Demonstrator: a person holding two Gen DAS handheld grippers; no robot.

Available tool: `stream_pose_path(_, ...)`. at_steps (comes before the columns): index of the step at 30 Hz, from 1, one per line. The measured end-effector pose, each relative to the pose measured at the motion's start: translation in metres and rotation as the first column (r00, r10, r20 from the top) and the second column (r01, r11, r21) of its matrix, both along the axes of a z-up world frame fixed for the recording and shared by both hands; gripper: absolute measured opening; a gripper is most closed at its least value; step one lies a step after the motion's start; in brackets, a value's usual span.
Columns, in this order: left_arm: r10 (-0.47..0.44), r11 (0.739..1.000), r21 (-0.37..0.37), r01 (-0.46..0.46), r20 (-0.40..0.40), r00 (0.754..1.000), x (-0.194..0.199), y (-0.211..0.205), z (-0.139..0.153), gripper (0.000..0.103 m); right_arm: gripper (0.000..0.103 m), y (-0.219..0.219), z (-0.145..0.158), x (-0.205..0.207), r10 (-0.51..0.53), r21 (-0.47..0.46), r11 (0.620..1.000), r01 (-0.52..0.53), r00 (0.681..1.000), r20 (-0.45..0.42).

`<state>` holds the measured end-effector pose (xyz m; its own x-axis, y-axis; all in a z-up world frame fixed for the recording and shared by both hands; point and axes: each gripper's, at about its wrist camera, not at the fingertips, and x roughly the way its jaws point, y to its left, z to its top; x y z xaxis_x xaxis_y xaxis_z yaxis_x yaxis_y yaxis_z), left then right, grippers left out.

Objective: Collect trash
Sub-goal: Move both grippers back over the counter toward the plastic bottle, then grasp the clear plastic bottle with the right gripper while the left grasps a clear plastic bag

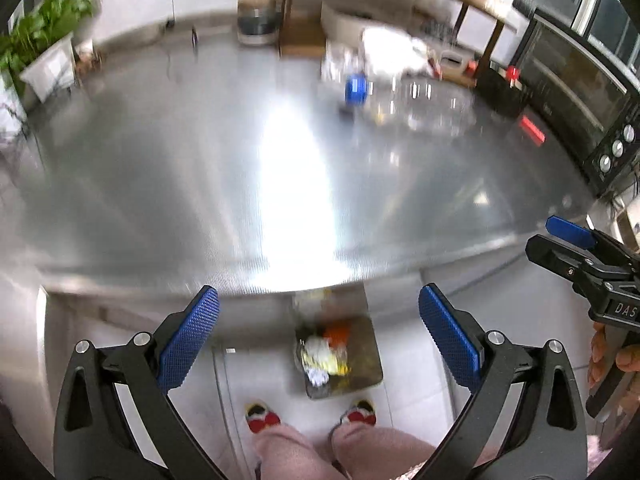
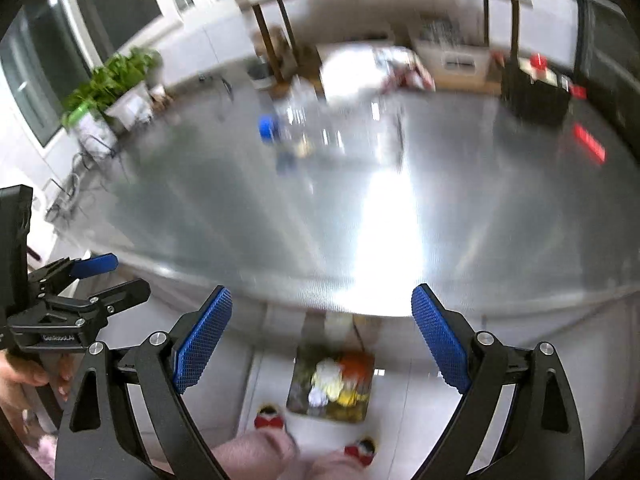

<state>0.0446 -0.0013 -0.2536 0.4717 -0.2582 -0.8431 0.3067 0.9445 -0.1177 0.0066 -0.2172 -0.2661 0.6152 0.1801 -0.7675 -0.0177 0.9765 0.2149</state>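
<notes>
Both sets of tongs are sitting spread wide with nothing between the pads: left gripper [image 1: 319,332] and right gripper [image 2: 322,334], side by side over the near edge of the steel table [image 1: 200,184]. The trash [image 1: 324,356] is lying in the bin [image 1: 370,364] on the floor, just beyond the person's slippers [image 1: 262,418]. A blurry blue-capped bottle [image 1: 356,88] is sitting far across the table.

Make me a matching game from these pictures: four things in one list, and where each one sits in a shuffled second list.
Things:
1. bin of trash
2. potted plant
3. oven
4. blue cap

Places:
A. far left edge of the metal counter
B. on the counter, among clear containers
C. on the floor by the person's slippers
D. right end of the counter

Pairs: 1-C, 2-A, 3-D, 4-B
</notes>
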Motion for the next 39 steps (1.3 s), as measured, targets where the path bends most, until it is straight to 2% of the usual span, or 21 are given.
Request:
stream_pose_path(3,0.010,1.000,-0.019,-0.010,0.027,1.000,0.016,0.001,0.021,0.095,0.092,-0.007,0.017,0.021,0.015,-0.041,0.999,-0.012,0.998,0.061)
stream_pose_path(7,0.031,1.000,-0.003,-0.031,0.064,0.997,0.044,0.002,0.040,0.095,0.092,-0.010,0.028,0.054,0.048,-0.080,0.996,-0.040,0.994,0.094)
stream_pose_path(11,0.034,0.999,-0.014,-0.033,0.092,0.995,0.076,-0.002,0.051,0.094,0.092,-0.011,0.033,0.085,0.086,-0.110,0.991,-0.075,0.991,0.104)
stream_pose_path(17,0.033,0.999,-0.001,-0.033,0.108,0.994,0.129,-0.020,0.059,0.094,0.092,-0.013,0.023,0.129,0.138,-0.153,0.980,-0.124,0.987,0.084)
stream_pose_path(19,0.030,0.999,0.006,-0.031,0.100,0.995,0.148,-0.028,0.057,0.094,0.092,-0.015,0.019,0.140,0.164,-0.139,0.979,-0.151,0.983,0.085)
stream_pose_path(25,0.021,1.000,0.020,-0.022,0.061,0.998,0.202,-0.051,0.044,0.094,0.092,-0.011,0.010,0.167,0.253,-0.178,0.955,-0.236,0.965,0.075)
stream_pose_path(30,0.021,0.999,0.032,-0.022,0.033,0.999,0.231,-0.066,0.031,0.094,0.092,-0.009,0.001,0.187,0.304,-0.130,0.946,-0.296,0.951,0.048)
stream_pose_path(35,0.010,0.999,0.054,-0.009,-0.019,1.000,0.259,-0.088,0.008,0.094,0.092,0.002,-0.016,0.188,0.355,-0.117,0.928,-0.354,0.935,-0.009)
stream_pose_path(38,-0.012,0.998,0.060,0.014,-0.037,0.999,0.271,-0.100,-0.003,0.093,0.090,0.004,-0.024,0.183,0.368,-0.108,0.923,-0.370,0.929,-0.041)
stream_pose_path(39,-0.025,0.998,0.061,0.027,-0.047,0.999,0.276,-0.105,-0.007,0.091,0.086,0.005,-0.027,0.182,0.369,-0.107,0.922,-0.372,0.928,-0.048)
